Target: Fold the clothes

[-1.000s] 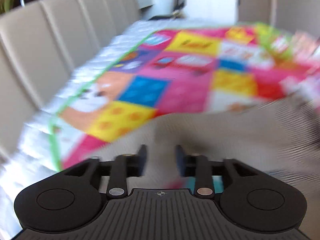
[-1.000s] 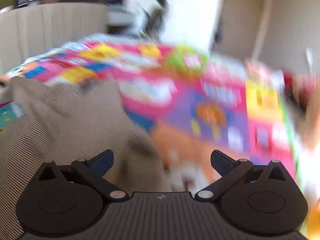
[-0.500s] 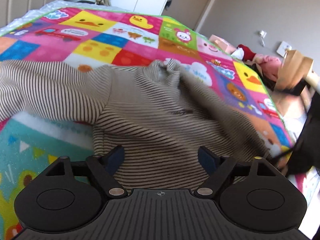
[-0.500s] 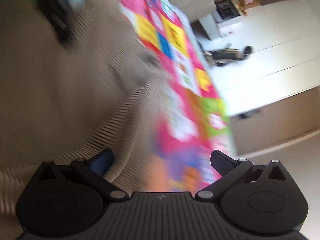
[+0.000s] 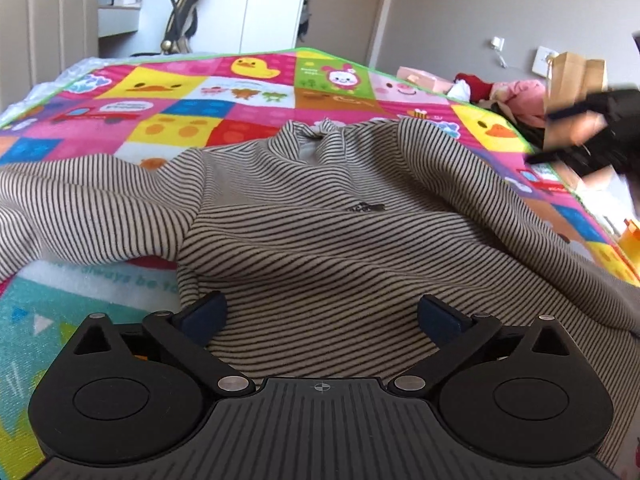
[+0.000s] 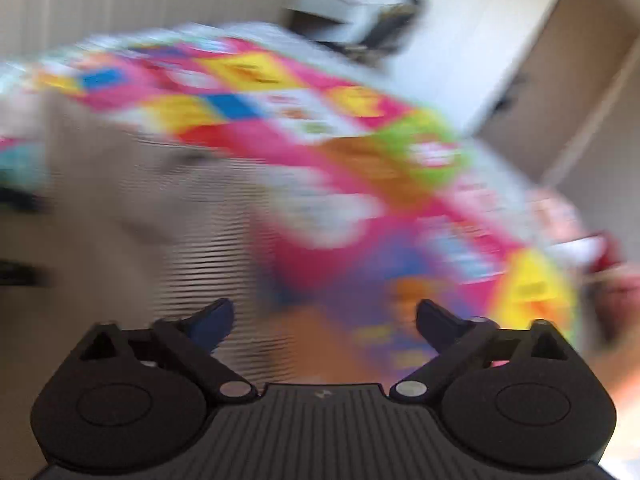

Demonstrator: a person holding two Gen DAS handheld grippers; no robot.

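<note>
A beige, black-striped long-sleeved top [image 5: 328,236] lies spread on a colourful patchwork play mat [image 5: 180,96], collar at the far end and one sleeve reaching out left. My left gripper [image 5: 322,316] hovers open just over the top's near hem, nothing between its fingers. The right gripper shows as a dark blur [image 5: 592,136] at the right edge of the left wrist view. In the heavily blurred right wrist view my right gripper [image 6: 324,318] is open and empty above the mat [image 6: 360,184], with the striped top [image 6: 168,216] to its left.
A beige padded headboard [image 5: 44,36] stands at the far left. An office chair [image 5: 184,16] and white cupboards lie beyond the mat. A brown paper bag [image 5: 576,76] and pink and red soft items [image 5: 504,92] sit off the right edge.
My left gripper went from nearly shut to wide open and swung to face the spread top. The right gripper stayed open while swinging fast, its view blurred throughout.
</note>
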